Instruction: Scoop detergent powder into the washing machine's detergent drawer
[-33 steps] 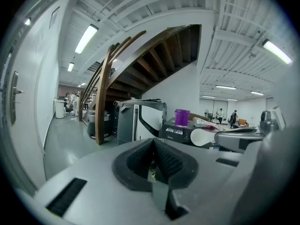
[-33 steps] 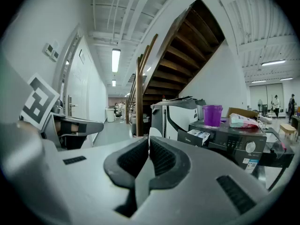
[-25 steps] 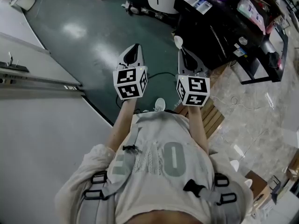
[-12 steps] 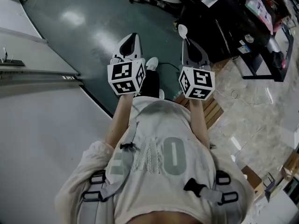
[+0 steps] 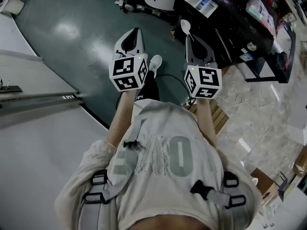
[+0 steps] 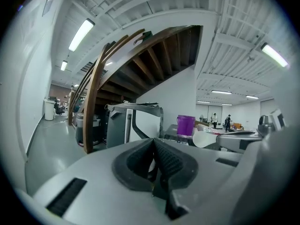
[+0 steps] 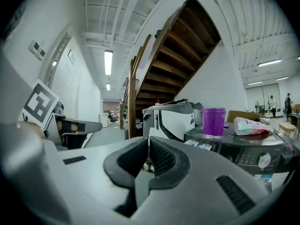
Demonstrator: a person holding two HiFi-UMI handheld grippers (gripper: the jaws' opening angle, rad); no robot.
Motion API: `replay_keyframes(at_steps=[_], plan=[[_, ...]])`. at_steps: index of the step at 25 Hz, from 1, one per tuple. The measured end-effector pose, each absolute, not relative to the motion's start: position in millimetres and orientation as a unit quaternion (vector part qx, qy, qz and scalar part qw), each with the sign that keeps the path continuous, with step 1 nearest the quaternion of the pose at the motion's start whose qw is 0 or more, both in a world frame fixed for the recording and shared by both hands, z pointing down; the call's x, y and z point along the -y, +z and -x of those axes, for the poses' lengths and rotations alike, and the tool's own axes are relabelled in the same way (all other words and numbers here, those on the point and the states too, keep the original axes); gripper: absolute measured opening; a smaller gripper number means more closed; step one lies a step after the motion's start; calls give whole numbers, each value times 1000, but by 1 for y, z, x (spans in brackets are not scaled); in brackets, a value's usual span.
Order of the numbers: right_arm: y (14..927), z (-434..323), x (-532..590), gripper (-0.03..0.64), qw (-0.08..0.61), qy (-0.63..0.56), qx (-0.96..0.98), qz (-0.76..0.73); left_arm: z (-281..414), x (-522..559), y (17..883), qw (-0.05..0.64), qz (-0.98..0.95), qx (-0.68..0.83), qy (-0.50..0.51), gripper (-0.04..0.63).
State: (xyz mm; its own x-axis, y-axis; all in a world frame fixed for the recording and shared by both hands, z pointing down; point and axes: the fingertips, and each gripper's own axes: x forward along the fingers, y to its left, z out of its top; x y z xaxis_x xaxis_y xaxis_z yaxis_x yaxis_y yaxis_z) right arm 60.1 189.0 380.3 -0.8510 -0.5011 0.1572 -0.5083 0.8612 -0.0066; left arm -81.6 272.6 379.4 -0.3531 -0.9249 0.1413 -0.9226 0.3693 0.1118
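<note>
The scoop (image 5: 185, 27), seemingly light, stiff plastic, is being pinched by its thin handle in the right gripper's (image 5: 190, 38) fingers, its bowl jutting beyond them. The left gripper's (image 5: 135, 33) fingers are being pressed together, empty. The washer (image 7: 243, 149) is standing ahead-right of the fingers; its drawer is not being made out.

A wooden staircase (image 7: 187, 46) climbs over me, its curved handrail (image 6: 93, 97) sweeping down at its left. A white wall (image 7: 220, 86) closes the space beneath the staircase. Left of the staircase a corridor runs off under long ceiling tube lights (image 7: 108, 62). Right of it an open hall shows a ribbed white ceiling (image 6: 234, 50). The floor (image 5: 81, 47) at the staircase's foot is glossy dark green.
</note>
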Motion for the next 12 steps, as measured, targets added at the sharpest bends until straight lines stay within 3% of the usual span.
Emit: replay_keyframes(at_steps=[12], plan=[[366,47,-84,11,71,33,960,-270,171,-139,369,98,-607,789,-5,20]])
